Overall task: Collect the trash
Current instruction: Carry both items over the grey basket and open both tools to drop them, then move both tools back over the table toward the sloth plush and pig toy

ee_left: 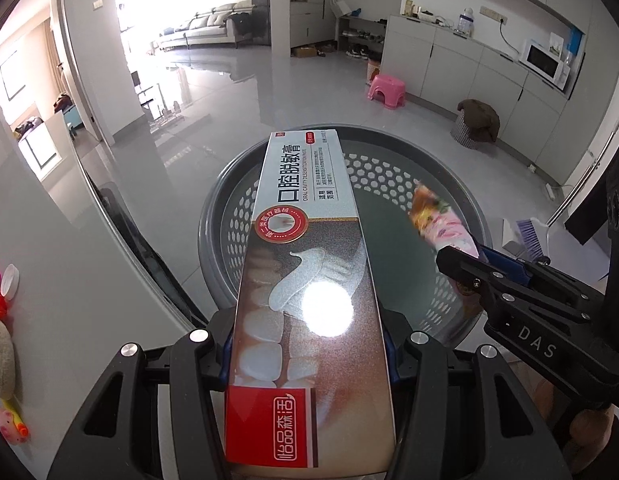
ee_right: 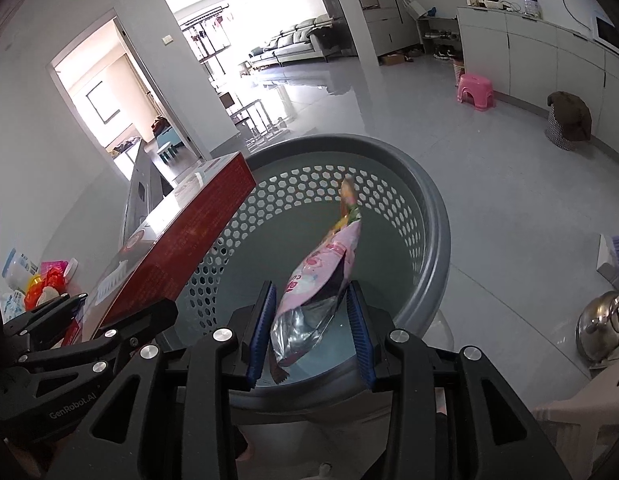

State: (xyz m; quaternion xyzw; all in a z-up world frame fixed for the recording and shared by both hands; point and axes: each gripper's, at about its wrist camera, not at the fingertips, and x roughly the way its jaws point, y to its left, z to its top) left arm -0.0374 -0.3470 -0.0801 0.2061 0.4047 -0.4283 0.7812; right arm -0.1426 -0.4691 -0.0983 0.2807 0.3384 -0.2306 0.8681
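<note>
Clamped in left tongs (ee_left: 309, 360): toothpaste box (ee_left: 309, 272), long axis pointing forward over bin (ee_left: 461, 200). Pinched loosely in right tongs (ee_right: 311, 332) (closer to the rim): snack wrapper (ee_right: 321, 276), hanging above bin opening.

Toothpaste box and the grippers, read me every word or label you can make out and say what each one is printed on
"口腔脱敏膏" and "ORAL CAVITY DESENSITIZATION PASTE": on the toothpaste box in the left gripper.
"临品森活": on the box's red end panel.
"DAS": on the right gripper body, left wrist view.
"GenRobot.AI": on the left gripper's body, right wrist view.
Box small print, round red seal and the pink snack wrapper: too small or blurred.
</note>
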